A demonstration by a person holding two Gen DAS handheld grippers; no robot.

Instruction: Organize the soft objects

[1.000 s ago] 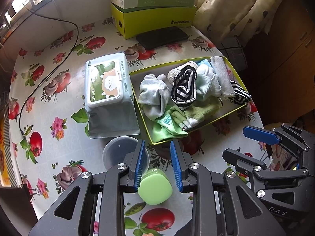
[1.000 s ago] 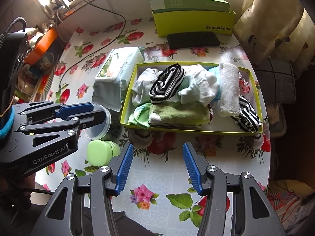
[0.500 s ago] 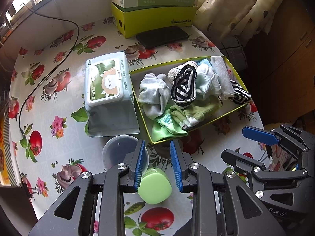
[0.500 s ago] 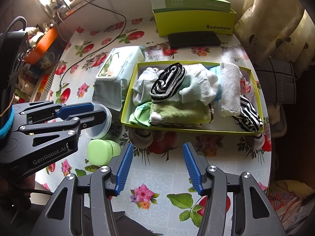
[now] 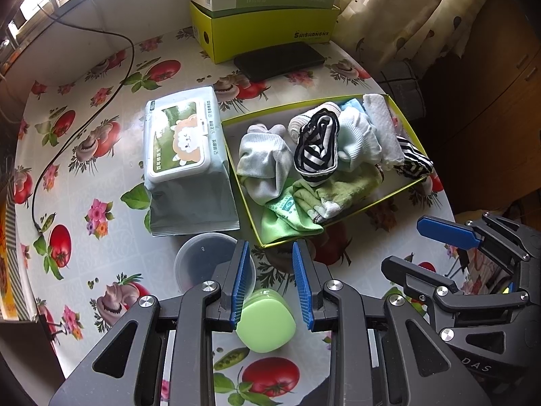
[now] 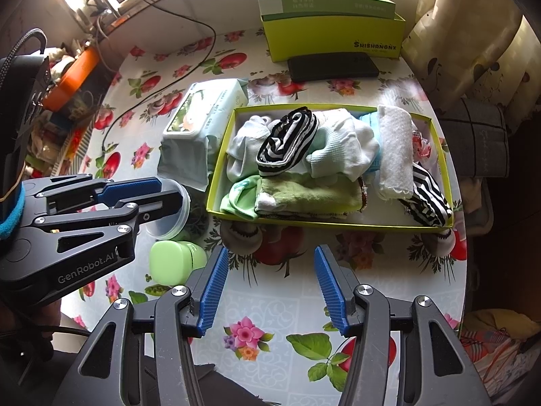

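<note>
A shallow yellow-green box (image 5: 402,191) (image 6: 216,165) on the flowered tablecloth holds several soft items: a pale grey cloth (image 5: 263,160), a black-and-white striped roll (image 5: 316,147) (image 6: 287,140), a white sock (image 6: 345,149), a green towel (image 5: 338,189) (image 6: 304,194), a white folded cloth (image 6: 395,149) and a striped sock (image 6: 427,196). My left gripper (image 5: 270,253) (image 6: 162,189) is open and empty, above a green case near the box's front corner. My right gripper (image 6: 268,253) (image 5: 432,233) is open and empty in front of the box.
A wet-wipes pack (image 5: 182,155) lies left of the box. A clear round tub (image 5: 203,260) and a green case (image 5: 265,321) sit under the left gripper. A yellow shoebox (image 5: 270,30) and a black phone (image 5: 280,59) are at the back. A cable (image 5: 84,115) crosses the left side.
Almost nothing has changed. Both grippers stay open and hover in place; the left view has shifted very slightly.
</note>
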